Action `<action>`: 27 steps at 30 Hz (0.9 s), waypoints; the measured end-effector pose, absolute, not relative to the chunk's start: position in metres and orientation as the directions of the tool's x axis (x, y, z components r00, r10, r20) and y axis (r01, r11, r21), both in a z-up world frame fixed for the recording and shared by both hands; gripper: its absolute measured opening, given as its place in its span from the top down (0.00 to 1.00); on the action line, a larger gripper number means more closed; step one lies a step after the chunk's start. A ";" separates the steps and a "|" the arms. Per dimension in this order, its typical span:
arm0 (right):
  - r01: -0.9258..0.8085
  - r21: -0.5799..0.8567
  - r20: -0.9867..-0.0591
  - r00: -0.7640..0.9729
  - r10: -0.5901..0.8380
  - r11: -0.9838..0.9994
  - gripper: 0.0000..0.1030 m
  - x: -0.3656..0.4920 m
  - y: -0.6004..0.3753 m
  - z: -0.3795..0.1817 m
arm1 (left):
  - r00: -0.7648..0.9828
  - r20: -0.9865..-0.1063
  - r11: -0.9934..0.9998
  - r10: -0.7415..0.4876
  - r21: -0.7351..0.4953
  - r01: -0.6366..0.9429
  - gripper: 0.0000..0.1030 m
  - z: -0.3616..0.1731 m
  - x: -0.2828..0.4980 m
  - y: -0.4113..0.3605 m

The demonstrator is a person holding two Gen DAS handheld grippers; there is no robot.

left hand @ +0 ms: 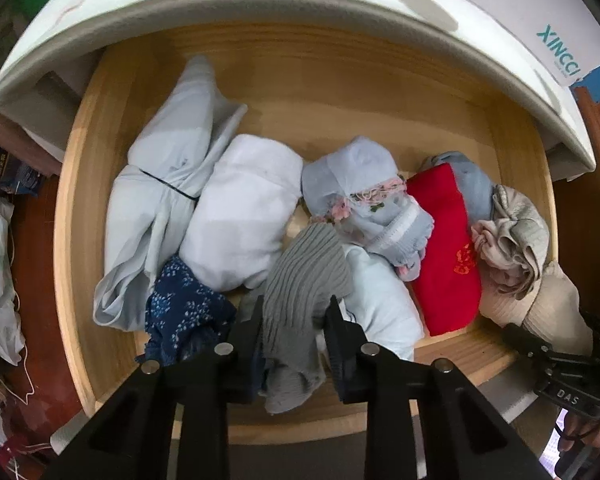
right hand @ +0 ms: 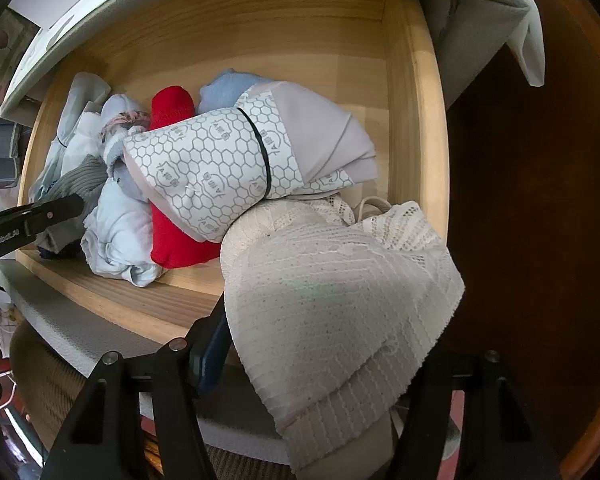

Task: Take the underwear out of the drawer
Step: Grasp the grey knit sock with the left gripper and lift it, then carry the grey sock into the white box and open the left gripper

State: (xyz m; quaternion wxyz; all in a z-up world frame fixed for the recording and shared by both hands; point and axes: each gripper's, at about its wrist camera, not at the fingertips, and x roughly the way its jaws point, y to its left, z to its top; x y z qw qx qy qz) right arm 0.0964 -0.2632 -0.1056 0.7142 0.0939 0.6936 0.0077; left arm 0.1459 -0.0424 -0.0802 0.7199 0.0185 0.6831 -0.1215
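The grey ribbed underwear (left hand: pixel 304 276) lies at the drawer (left hand: pixel 76 184) front, pinched in your left tongs (left hand: pixel 294 320), while your right tongs (right hand: pixel 320 344) straddle the cream lace piece (right hand: pixel 340 300), grip unclear; lifting may drag neighbouring garments.

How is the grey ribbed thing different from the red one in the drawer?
The grey ribbed garment is dull grey with raised ridges; the red garment is bright and smooth, with a small orange mark. The grey one is pinched between the fingers of the left hand-held gripper; the red one lies untouched. The grey one sits at the drawer's front; the red one lies further right, wedged among other clothes. Both are soft, bundled cloth.
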 end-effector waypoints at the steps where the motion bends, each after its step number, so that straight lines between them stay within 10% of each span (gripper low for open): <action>1: 0.119 0.141 -0.990 0.036 0.138 0.983 0.39 0.097 -0.262 -0.106 | 0.045 -0.987 0.969 -0.153 -0.141 0.201 0.75 -0.077 0.144 -0.042; 27: 0.141 0.065 -0.989 0.144 0.044 0.988 0.44 0.069 -0.231 -0.115 | 0.335 -0.927 0.972 -0.170 -0.103 0.209 0.75 0.086 0.140 0.011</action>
